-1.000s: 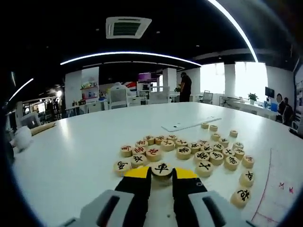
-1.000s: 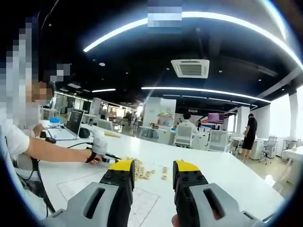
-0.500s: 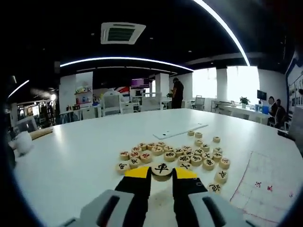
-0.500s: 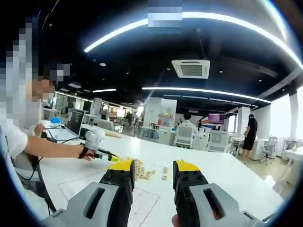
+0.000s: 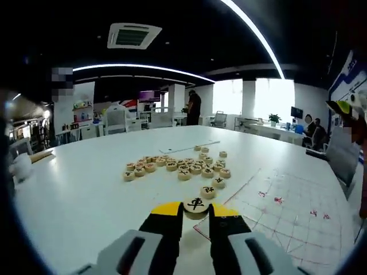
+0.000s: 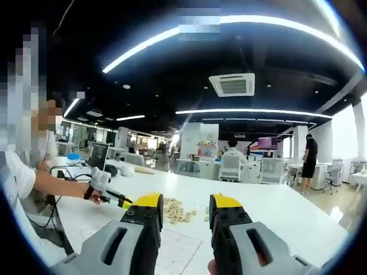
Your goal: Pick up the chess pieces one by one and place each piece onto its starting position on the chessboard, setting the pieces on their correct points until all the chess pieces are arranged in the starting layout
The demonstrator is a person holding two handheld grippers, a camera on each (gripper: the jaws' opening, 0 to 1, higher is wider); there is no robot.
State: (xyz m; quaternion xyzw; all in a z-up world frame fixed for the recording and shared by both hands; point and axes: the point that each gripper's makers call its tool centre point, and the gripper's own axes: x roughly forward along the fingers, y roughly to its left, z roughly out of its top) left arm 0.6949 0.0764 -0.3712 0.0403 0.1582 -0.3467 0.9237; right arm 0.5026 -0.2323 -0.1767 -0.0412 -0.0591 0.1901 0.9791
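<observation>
My left gripper is shut on a round wooden chess piece with a black character, held above the near corner of the printed chessboard sheet. The heap of loose pieces lies farther off on the white table. In the right gripper view, my right gripper stands open and empty, raised over the table. The left gripper shows at the left there, in a gloved hand. The heap and the board sheet lie beyond the jaws.
A white strip lies behind the heap. A laptop and cables sit by a person's arm at the left. A yellow fingertip of the right gripper shows at the right edge. People stand and sit far off in the office.
My left gripper has carried the held piece back from the heap and to the right, over the board's corner. The right gripper stayed open and tilted slightly.
</observation>
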